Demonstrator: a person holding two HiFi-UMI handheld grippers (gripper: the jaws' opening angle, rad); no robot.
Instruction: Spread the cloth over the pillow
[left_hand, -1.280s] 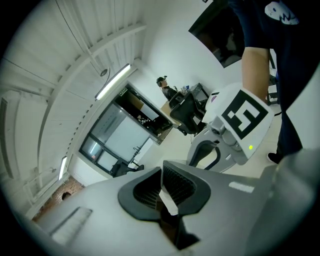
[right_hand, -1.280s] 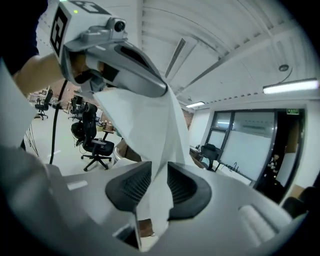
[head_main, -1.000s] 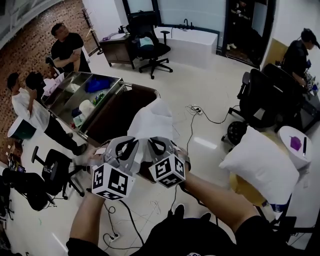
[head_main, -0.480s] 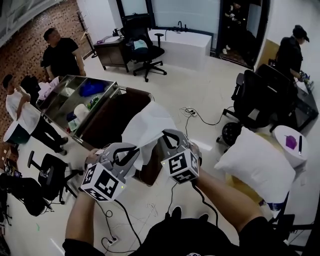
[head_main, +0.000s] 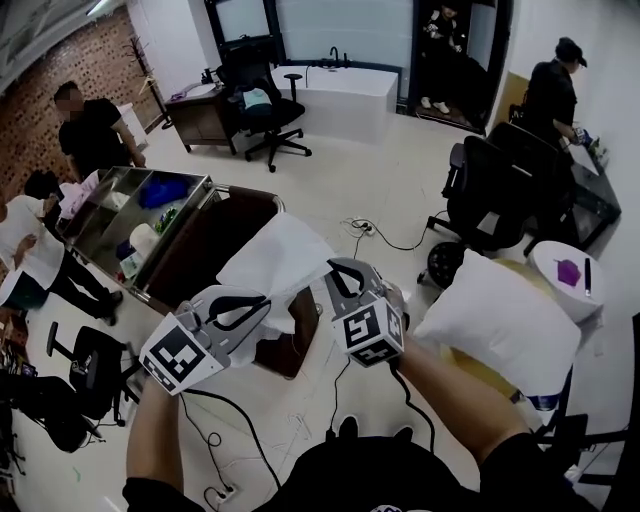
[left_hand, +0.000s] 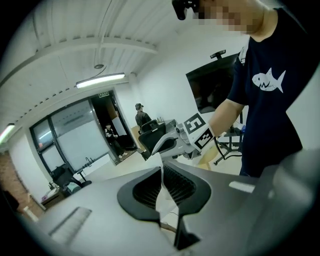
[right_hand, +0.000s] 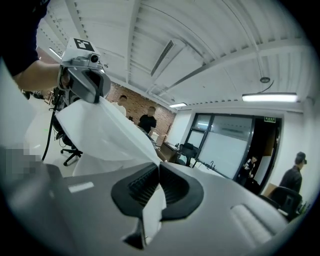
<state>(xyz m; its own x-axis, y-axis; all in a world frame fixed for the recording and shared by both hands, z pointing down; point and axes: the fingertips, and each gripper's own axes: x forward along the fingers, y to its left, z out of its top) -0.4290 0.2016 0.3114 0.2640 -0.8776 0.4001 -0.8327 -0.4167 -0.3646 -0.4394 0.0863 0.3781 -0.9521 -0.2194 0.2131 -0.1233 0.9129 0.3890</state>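
Head view: The left gripper (head_main: 262, 306) and the right gripper (head_main: 338, 272) are held side by side at chest height, each in one hand. A white cloth (head_main: 278, 258) hangs in the air between them. Each gripper pinches one portion of its near edge, and the rest billows away from the person above the floor. Behind the cloth stands a brown cabinet (head_main: 215, 235). The white pillow (head_main: 497, 320) lies to the right of the right gripper on a low yellowish surface. It is apart from the cloth and uncovered. A round white desk (head_main: 572, 290) stands just beyond the pillow. Several people stand around the edges of the room.

Left gripper view: The fingers are clenched on the cloth (left_hand: 165, 207). A thin white fold passes between the ribbed pads and shows above and below them. The right gripper (left_hand: 167, 142) is visible just ahead, its marker cube facing this camera.

Right gripper view: The fingers are clenched on the cloth (right_hand: 107, 132). A strip of fabric hangs below the pads. From the pads, the sheet runs up and to the left to the left gripper (right_hand: 85, 82), which grasps the far corner.
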